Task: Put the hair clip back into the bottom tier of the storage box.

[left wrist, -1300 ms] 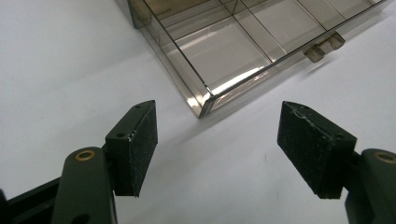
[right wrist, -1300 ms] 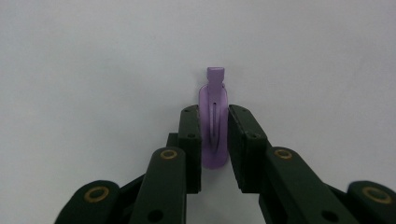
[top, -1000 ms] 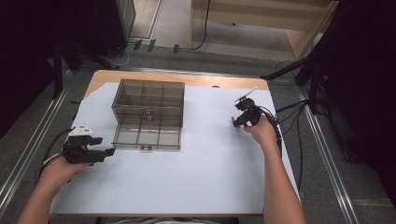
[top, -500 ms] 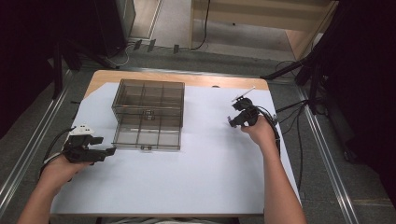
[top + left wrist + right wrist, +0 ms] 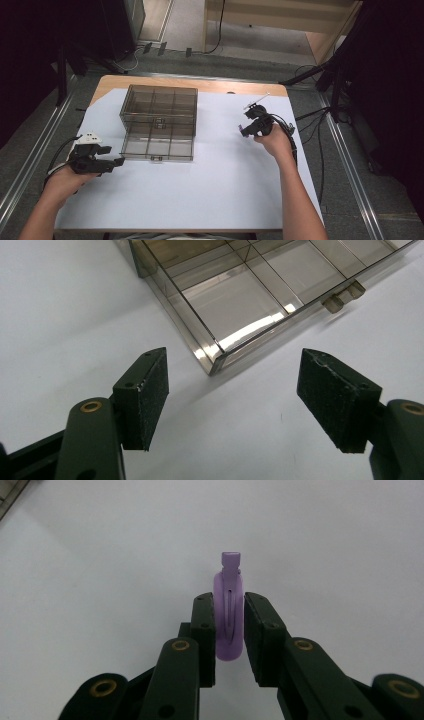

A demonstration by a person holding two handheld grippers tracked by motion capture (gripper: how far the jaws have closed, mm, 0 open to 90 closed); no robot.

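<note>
A smoky see-through compartment box (image 5: 157, 122) lies on the white sheet, left of centre, with several empty cells. My left gripper (image 5: 117, 162) rests at the table's left, open, its tips just off the box's near left corner. In the left gripper view that gripper (image 5: 232, 385) stands wide open with the box corner (image 5: 212, 357) ahead of it and nothing between its pads. My right gripper (image 5: 243, 130) hovers right of the box, shut on a small purple clip (image 5: 242, 131). In the right gripper view the clip (image 5: 229, 580) stands upright between the pads (image 5: 205, 630).
Two small latches (image 5: 342, 295) stick out from the box's front edge. Black cables (image 5: 310, 117) trail off the table's right side. The wooden table edge (image 5: 240, 86) shows at the back. Bare white sheet (image 5: 210, 180) spreads in front of the box.
My right gripper has shifted a little to the left, toward the box, with the purple clip still held. The left gripper has stayed put.
</note>
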